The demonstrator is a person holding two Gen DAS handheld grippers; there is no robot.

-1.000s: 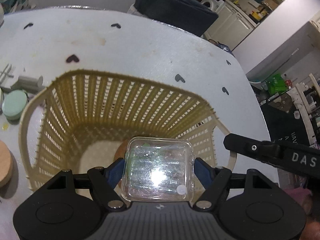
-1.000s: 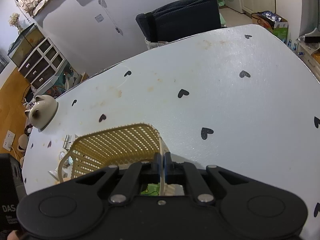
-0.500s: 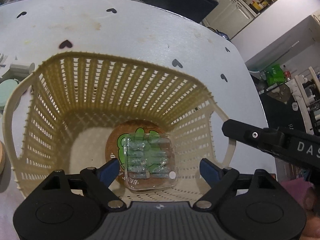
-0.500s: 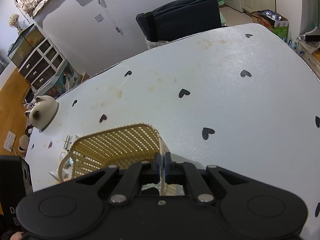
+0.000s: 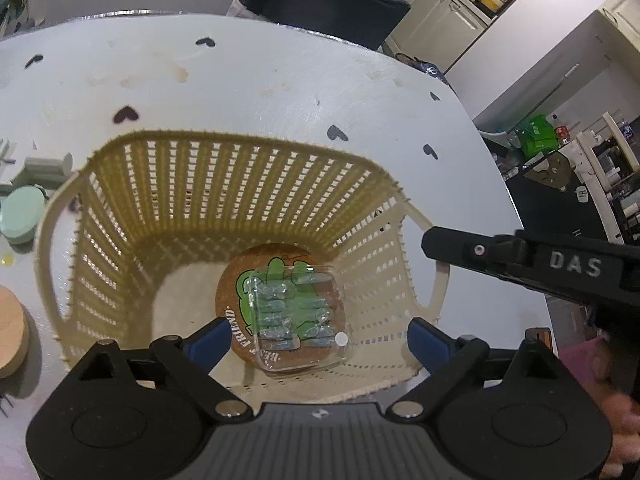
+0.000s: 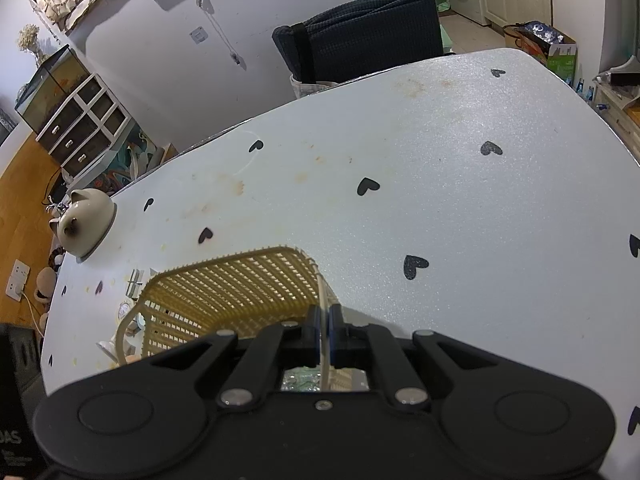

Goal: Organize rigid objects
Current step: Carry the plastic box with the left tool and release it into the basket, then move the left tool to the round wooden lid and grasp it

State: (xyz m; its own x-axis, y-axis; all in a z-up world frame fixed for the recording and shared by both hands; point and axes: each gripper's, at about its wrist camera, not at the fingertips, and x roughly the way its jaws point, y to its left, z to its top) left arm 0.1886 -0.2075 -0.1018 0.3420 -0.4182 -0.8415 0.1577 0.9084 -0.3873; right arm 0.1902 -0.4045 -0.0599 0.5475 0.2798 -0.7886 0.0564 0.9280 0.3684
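Pinching the handle [image 6: 323, 360] of the basket [image 5: 248, 184] with its fingers closed tight, the right gripper [image 6: 325, 322] seems to steady it. The left gripper [image 5: 316, 338] hangs above with fingers spread wide and empty. A clear box [image 5: 298, 316] lies on a cork coaster [image 5: 236, 300] at the bottom. A green disc [image 5: 22, 216] and wooden round [image 5: 10, 332] wait beside the left wall, which blocks any sideways reach.

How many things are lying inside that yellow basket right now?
2: a round cork coaster on the basket floor, and a clear plastic box resting on it. Anything beneath stays hidden.
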